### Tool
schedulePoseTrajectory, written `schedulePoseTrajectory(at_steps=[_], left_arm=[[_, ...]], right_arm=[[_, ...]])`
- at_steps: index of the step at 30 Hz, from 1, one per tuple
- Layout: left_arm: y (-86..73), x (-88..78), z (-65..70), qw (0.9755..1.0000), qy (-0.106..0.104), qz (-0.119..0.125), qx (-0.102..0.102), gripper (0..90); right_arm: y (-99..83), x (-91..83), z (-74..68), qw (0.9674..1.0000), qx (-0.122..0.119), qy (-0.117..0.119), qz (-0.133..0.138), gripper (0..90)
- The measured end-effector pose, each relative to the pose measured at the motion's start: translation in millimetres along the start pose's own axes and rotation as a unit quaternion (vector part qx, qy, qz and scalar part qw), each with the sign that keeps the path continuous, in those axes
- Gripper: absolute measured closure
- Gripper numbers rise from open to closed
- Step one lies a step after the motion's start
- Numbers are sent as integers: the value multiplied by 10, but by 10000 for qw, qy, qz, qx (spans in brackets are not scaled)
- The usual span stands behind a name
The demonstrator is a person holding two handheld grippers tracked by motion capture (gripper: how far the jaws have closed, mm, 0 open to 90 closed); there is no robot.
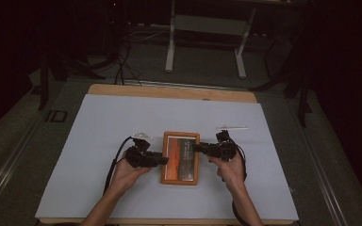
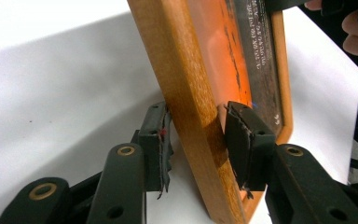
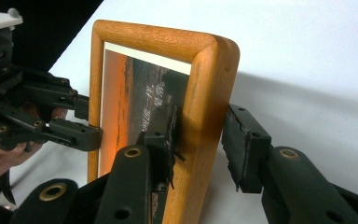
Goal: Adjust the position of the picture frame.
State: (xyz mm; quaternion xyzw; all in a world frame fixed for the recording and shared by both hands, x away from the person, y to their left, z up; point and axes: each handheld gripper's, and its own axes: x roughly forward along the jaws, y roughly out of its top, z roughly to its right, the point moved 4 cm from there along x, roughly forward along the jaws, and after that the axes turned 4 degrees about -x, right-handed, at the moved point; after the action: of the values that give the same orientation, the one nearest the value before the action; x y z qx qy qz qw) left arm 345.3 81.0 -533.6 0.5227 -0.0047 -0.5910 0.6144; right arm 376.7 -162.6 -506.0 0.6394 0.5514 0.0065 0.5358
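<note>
Warm orange-brown wood forms the picture frame (image 1: pixel 180 158), which lies on the white sheet (image 1: pixel 99 141) over the worktop, nearer the near edge than the far one and about midway between the side edges. Inside is a print of an orange sky beside a dark panel with small pale lettering, too small to read. The left gripper (image 2: pixel 198 144) straddles the frame's left rail, its jaws spread with a gap on either side of the wood. The right gripper (image 3: pixel 199 142) straddles the right rail, one pad against the print face, the other standing off the outer edge. A thin pale strip (image 1: pixel 232 127) lies on the sheet toward the far right corner.
</note>
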Motion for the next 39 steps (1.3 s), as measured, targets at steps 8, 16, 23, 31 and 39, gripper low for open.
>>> schedulePoseTrajectory(at_steps=[8,16,23,31,39], left_arm=[[-13,48,-83,9993,-32,-76,-378,595],[-15,161,-175,9987,-147,-271,-401,540],[-16,179,-172,9994,-29,-218,-266,475],[-20,63,-170,9995,42,-80,-311,426],[12,-112,-161,9984,412,350,-194,417]], right_arm=[[11,156,117,9992,349,81,-150,611],[-35,294,197,9982,544,-1,-264,555],[-79,334,234,9982,545,36,-243,479],[-48,51,259,9990,308,-274,166,437],[-41,-12,251,9987,-9,-482,152,425]])
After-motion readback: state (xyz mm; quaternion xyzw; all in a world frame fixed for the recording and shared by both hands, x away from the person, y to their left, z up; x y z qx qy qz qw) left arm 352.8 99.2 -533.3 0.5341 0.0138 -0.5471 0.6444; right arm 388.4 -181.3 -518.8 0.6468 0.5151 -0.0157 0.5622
